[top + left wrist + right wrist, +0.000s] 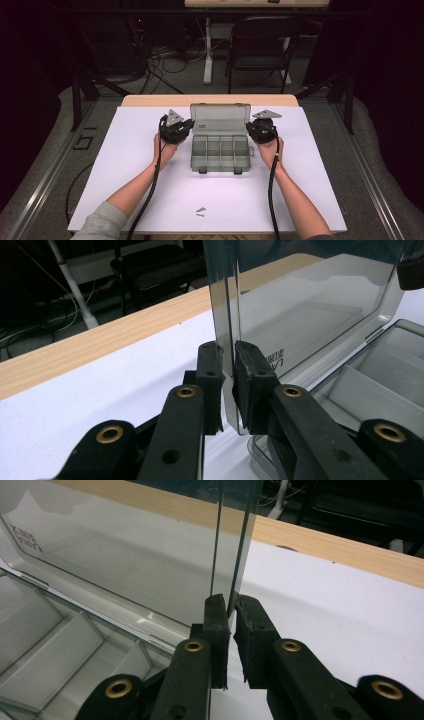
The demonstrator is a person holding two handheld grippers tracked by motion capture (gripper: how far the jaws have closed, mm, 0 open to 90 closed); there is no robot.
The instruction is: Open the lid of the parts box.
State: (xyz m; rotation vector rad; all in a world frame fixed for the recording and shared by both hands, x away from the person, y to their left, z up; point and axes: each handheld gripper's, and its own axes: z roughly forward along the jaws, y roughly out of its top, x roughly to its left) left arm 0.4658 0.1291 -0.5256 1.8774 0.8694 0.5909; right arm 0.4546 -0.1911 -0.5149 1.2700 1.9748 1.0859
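Box [220, 152]: table centre, lid [220, 119] upright at 12 o'clock.
Left gripper [227, 385]: clamps lid's 9 o'clock edge.
Right gripper [231, 625]: clamps 3 o'clock edge.
Progress: opened; compartments empty, screws [201, 211] at 6 o'clock unloaded.

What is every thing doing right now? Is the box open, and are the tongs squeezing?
Compartment box: open, compartments look empty.
Lid: raised, standing up at the back of the box.
Left tongs: shut on the lid's left edge.
Right tongs: shut on the lid's right edge.
Screws: lying loose on the white table, near the front edge, untouched.
Chair: standing behind the table, nobody on it.
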